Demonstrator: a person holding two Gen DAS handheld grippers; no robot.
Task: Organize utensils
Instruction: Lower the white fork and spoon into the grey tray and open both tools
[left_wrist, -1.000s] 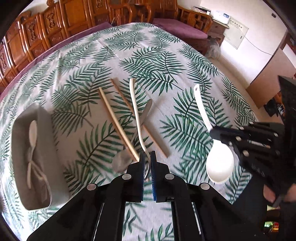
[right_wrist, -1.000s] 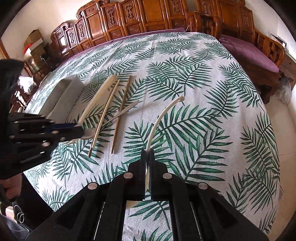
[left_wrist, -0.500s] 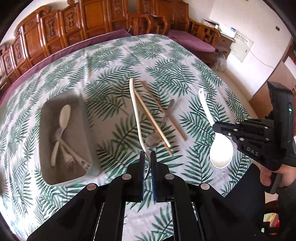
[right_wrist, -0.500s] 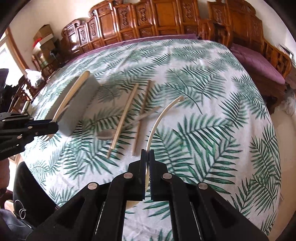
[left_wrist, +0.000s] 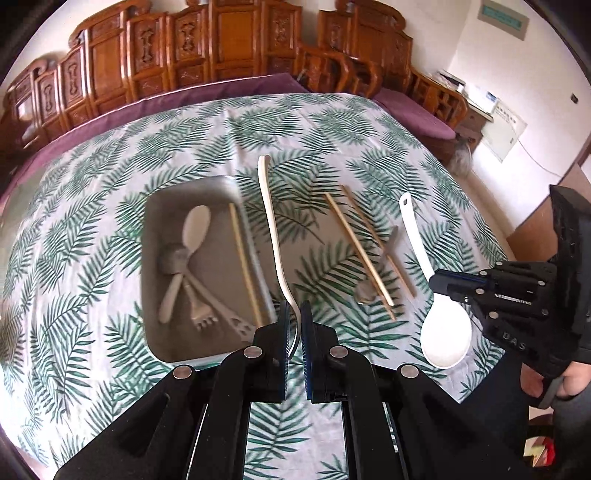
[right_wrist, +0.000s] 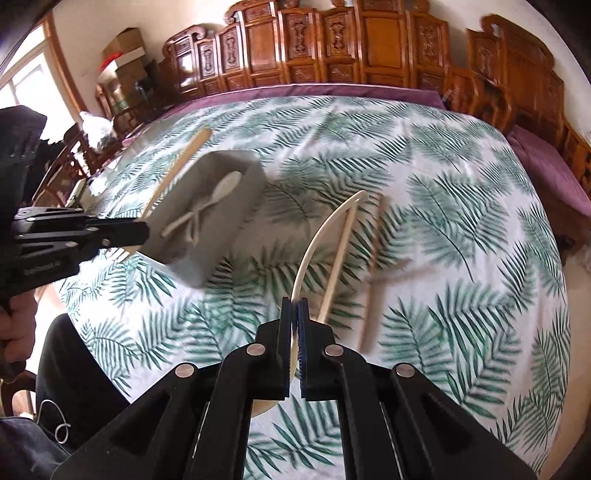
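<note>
- Left hand-held gripper (left_wrist: 293, 321) clamps a fork (left_wrist: 271, 225); the tray (left_wrist: 155, 280) lies just left of it in frame.
- Right hand-held gripper (right_wrist: 294, 314) grips a white spoon (right_wrist: 314, 243), farther off.

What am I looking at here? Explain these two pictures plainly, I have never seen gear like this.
No robot: a person holds a hand-held black gripper in each hand, and each carries a wide-angle camera looking along its two fingers.

The left camera shows the left gripper shut on a cream fork, held above a leaf-print tablecloth. Beside it sits a grey tray already holding a spoon, forks and chopsticks. Two chopsticks and a metal spoon lie on the cloth.

At the right of that picture is the right gripper, shut on a white spoon. The right camera shows that grip from its own side, with the left gripper at its left edge.
</note>
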